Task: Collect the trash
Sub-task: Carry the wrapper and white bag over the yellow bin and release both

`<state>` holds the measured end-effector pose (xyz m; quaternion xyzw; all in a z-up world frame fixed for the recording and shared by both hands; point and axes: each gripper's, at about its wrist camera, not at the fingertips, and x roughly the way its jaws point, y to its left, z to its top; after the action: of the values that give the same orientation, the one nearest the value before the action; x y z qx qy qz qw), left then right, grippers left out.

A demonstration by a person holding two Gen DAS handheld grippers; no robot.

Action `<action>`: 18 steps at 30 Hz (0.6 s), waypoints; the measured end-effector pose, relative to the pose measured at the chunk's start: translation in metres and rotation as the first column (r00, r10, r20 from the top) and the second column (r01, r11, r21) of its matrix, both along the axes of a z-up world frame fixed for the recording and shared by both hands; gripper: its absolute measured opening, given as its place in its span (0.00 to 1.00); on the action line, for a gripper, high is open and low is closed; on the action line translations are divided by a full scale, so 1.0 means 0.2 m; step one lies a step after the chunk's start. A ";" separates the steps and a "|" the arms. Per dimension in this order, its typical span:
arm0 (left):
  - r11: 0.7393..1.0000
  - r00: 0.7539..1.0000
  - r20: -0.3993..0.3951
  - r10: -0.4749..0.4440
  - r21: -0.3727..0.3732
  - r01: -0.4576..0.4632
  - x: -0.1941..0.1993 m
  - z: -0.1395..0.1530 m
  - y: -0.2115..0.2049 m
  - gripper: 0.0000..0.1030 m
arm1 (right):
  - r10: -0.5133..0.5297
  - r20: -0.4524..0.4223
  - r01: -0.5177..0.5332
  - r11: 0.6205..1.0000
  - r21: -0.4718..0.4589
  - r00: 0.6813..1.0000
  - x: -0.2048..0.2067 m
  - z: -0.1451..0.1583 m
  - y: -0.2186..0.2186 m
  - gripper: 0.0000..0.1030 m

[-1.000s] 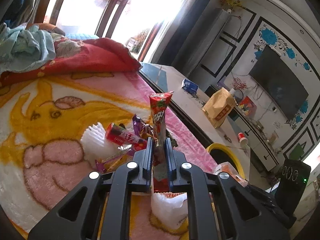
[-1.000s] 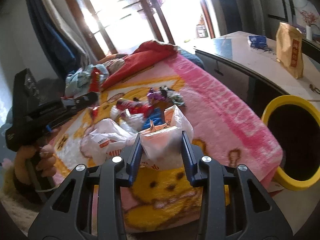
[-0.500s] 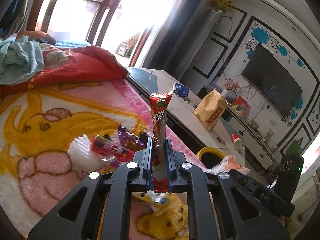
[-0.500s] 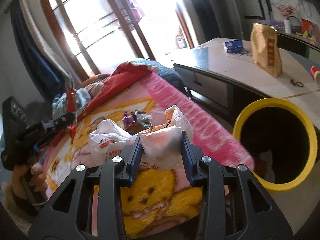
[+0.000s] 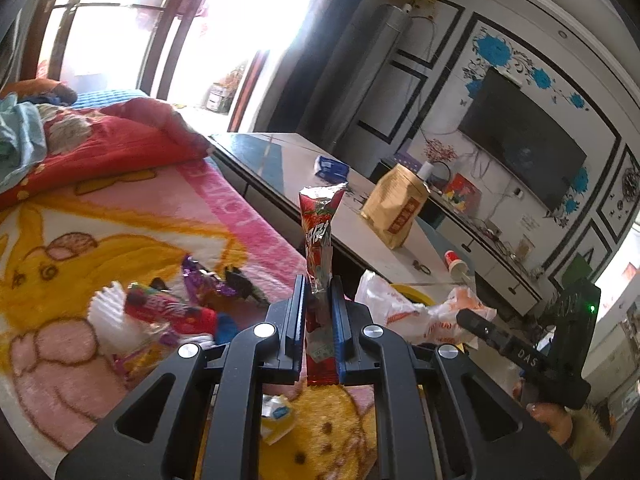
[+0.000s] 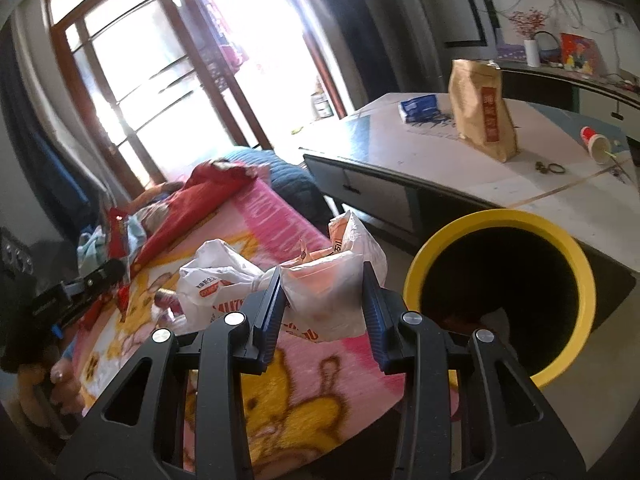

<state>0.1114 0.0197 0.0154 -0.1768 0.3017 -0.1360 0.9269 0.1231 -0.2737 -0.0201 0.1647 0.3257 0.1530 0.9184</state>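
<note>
The right tongs [image 6: 323, 312] pinch a loose plastic bag [image 6: 320, 296] beside the bin [image 6: 496, 296]; it may snag the rim. The left tongs [image 5: 320, 320] pinch a wrapper [image 5: 319, 240] low down, so it could slip out.

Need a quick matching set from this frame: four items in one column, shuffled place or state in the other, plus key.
1. red snack wrapper
2. white plastic bag
3. brown paper bag
4. yellow-rimmed bin

A. upright on the table
B. clamped in the right gripper
C. on the floor beside the bed
D. clamped in the left gripper

Pairs: 1-D, 2-B, 3-A, 4-C
</note>
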 end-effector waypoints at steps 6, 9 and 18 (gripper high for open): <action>0.999 0.999 0.007 -0.041 0.007 0.041 0.03 0.01 -0.09 0.11 | -0.062 0.009 0.062 0.998 -0.010 0.998 0.00 0.01 -0.09 0.29; 0.998 0.998 0.010 -0.062 0.011 0.061 0.04 0.01 -0.13 0.11 | -0.089 0.010 0.089 0.996 -0.011 0.996 0.01 0.01 -0.13 0.29; 0.992 0.992 0.011 -0.124 0.028 0.124 0.07 0.01 -0.26 0.11 | -0.160 0.015 0.160 0.987 0.005 0.987 0.01 0.03 -0.27 0.29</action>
<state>0.1262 -0.0333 0.0175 -0.1440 0.3079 -0.1904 0.9210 0.1253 -0.3273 -0.0145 0.1908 0.3043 0.0808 0.9298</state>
